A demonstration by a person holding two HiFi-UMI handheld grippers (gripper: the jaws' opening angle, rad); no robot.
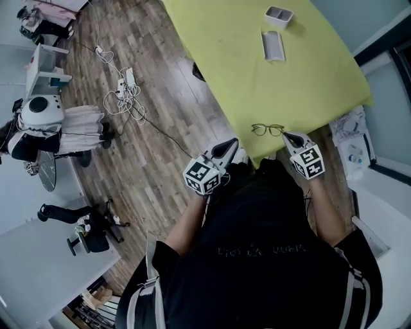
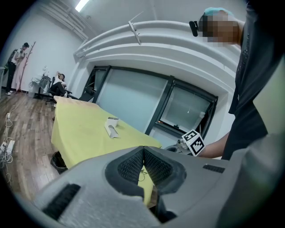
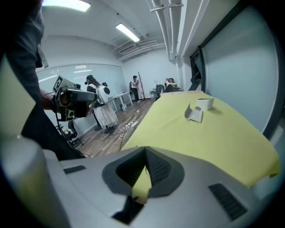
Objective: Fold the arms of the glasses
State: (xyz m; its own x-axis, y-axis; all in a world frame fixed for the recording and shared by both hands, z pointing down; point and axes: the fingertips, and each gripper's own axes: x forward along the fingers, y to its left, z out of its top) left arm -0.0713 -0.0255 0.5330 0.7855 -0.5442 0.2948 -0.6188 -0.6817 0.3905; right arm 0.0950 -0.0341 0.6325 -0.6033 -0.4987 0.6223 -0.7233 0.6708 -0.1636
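Note:
A pair of thin dark-framed glasses [image 1: 267, 130] lies near the front edge of the yellow-green table [image 1: 244, 58], arms spread open. My left gripper [image 1: 231, 144] hangs off the table's front left corner, short of the glasses, its jaws shut with nothing between them [image 2: 143, 148]. My right gripper [image 1: 288, 136] sits just right of the glasses, at the table edge, also shut and empty [image 3: 145, 149]. Neither gripper touches the glasses. The grippers' own bodies hide most of the glasses in both gripper views.
A white open glasses case [image 1: 273, 45] and a small white box [image 1: 279, 14] lie at the table's far end. Cables and a power strip [image 1: 125, 87] lie on the wood floor at the left, near white equipment [image 1: 38, 112]. Windows [image 1: 392, 77] run along the right.

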